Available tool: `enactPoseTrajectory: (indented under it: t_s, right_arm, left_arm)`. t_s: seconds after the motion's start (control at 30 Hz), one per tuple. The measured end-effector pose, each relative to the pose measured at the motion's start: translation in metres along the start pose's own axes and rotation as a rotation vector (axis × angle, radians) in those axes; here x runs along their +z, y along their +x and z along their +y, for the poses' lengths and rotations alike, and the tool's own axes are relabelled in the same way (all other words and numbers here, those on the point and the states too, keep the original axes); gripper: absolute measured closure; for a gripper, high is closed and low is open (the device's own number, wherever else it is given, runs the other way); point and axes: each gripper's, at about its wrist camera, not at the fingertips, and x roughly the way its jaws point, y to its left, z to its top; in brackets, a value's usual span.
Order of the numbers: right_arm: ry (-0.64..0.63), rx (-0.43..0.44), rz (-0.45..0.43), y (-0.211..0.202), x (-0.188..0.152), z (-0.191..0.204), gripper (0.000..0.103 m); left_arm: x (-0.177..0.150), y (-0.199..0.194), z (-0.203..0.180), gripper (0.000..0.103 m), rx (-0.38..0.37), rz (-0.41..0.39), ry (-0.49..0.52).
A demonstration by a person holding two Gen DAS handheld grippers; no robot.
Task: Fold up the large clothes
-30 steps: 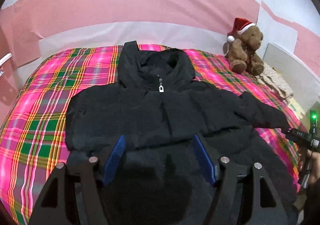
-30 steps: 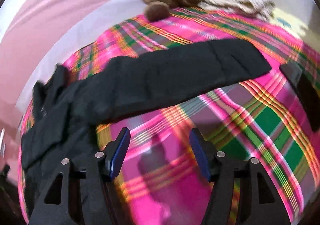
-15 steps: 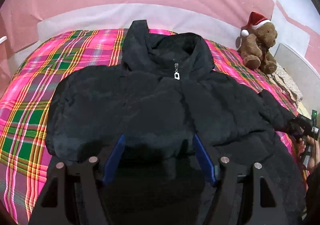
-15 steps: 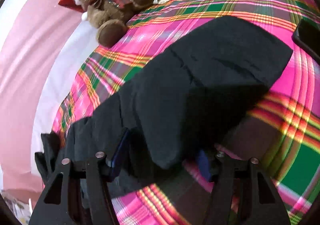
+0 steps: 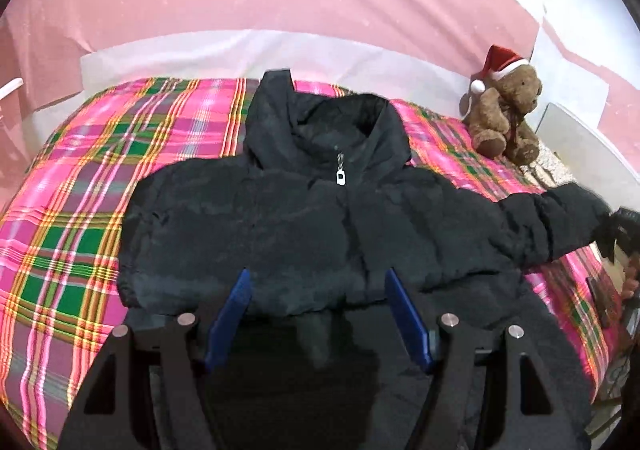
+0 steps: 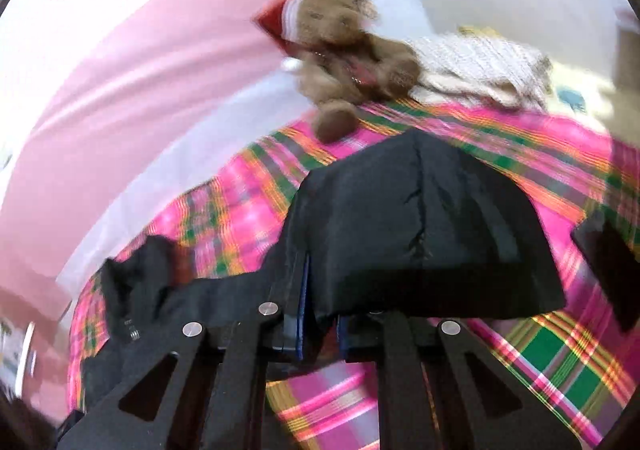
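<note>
Left wrist view: our left gripper hangs with fingers spread over the black jacket, gripping nothing.
Right gripper: fingers just closed, pinching the jacket's sleeve.
Beyond our fingertips: teddy bear on the plaid blanket.

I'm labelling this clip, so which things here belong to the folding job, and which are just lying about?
Part of the job:
- black jacket
- its sleeve, pinched in the right gripper
- left gripper, open above the hem

Just lying about:
- teddy bear
- plaid blanket
- pale folded cloth
</note>
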Motion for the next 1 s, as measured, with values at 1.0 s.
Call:
enactPoseTrajectory:
  t_s: [1.0]
  right_arm:
    - [-0.505, 0.318, 0.412, 0.106, -0.172, 0.255, 0.053]
  left_arm:
    - [-0.01, -0.018, 0.084, 0.031, 0.065, -0.003, -0.107]
